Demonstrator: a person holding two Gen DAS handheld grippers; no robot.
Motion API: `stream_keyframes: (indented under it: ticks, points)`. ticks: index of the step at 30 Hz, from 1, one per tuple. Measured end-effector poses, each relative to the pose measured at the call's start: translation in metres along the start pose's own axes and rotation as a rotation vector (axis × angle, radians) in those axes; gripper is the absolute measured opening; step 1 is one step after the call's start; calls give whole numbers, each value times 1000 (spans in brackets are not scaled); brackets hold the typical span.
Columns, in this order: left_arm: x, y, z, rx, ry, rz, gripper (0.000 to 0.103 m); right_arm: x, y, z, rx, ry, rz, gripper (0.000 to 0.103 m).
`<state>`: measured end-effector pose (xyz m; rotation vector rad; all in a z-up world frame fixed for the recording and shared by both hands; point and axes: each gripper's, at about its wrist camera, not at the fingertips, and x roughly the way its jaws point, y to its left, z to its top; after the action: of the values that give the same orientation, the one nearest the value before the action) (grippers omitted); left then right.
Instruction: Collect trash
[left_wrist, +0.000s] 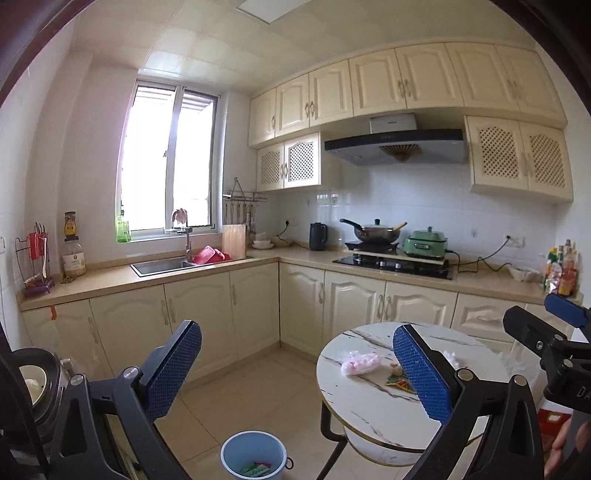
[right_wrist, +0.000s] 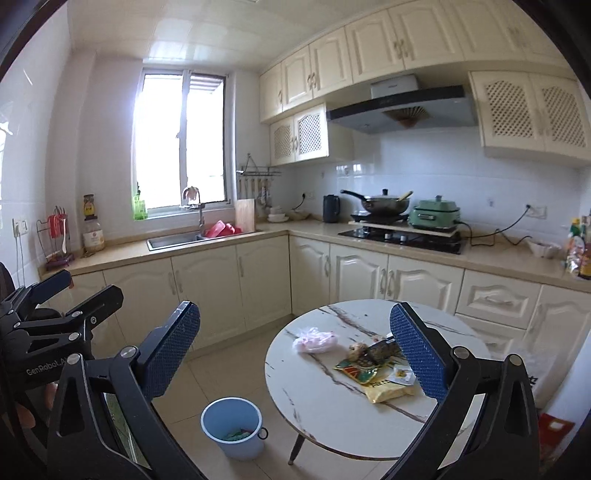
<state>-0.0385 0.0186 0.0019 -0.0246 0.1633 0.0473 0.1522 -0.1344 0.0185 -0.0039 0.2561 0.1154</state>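
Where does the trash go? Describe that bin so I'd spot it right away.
Find the round marble table in the middle of the kitchen. On the tiled floor just left of it stands a small light-blue bucket. It is the only open container on the floor, with a little black handle ring on its side and some green scraps already inside.

Green wrapper (left_wrist: 400, 384) on round table (left_wrist: 369, 406) half-hidden behind blue finger pad (left_wrist: 421, 373)

Blue bucket (right_wrist: 232, 424), white marble-veined table (right_wrist: 332, 406)
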Motion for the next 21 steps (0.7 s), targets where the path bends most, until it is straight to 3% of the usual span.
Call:
stream_keyframes:
  ticks: [8,15,21]
  points:
    - [-67,-27,-25,26,-79,-16,102,-45,-12,10,2,-55,-55,103]
    - [-75,-25,-39,28,-81,-19,102,-54,-14,10,6,-69,-68,103]
    - [-55,-27,-26,26,-77,-17,102,-55,-16,8,10,-72,-73,103]
